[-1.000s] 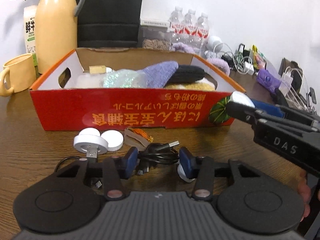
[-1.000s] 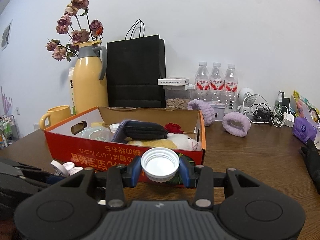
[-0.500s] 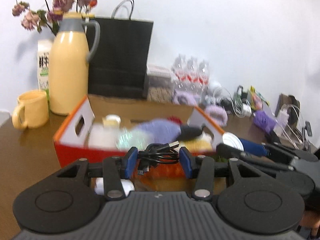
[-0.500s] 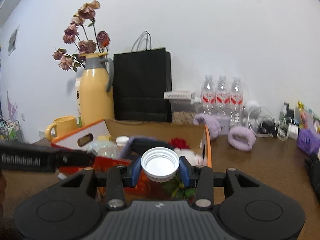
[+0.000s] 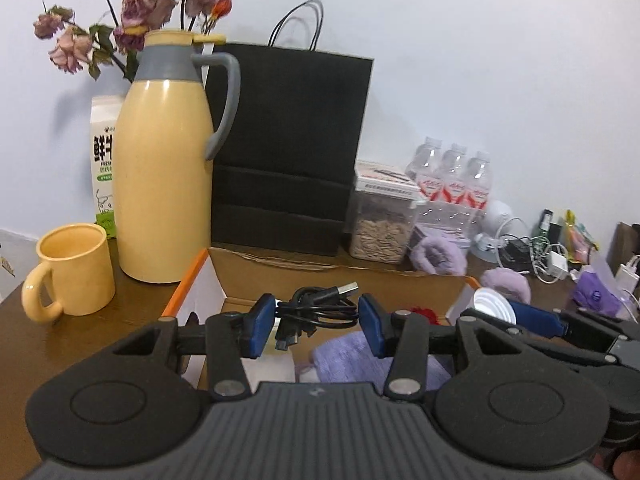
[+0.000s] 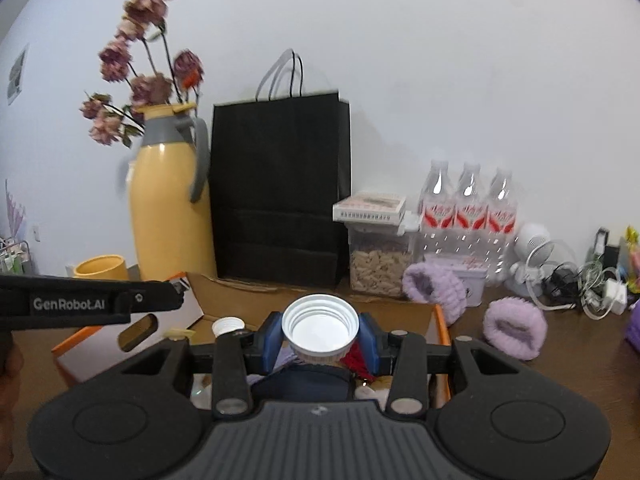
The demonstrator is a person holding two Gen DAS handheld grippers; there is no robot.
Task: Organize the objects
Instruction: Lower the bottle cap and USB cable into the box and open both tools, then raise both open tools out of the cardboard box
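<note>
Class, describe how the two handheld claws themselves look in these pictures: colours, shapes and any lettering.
Both claws are matte black plastic. The left claw and the right claw each have two blue padded fingertips on black linkage arms with silver pivot pins, two round discs either side, and a ribbed grey body below. Seen from the right wrist view, the left claw's side bears white "GenRobot.AI" lettering. No sleeves or cables show.

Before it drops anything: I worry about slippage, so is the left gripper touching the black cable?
Touching: the left wrist view shows the left gripper clamped on the black cable.
</note>
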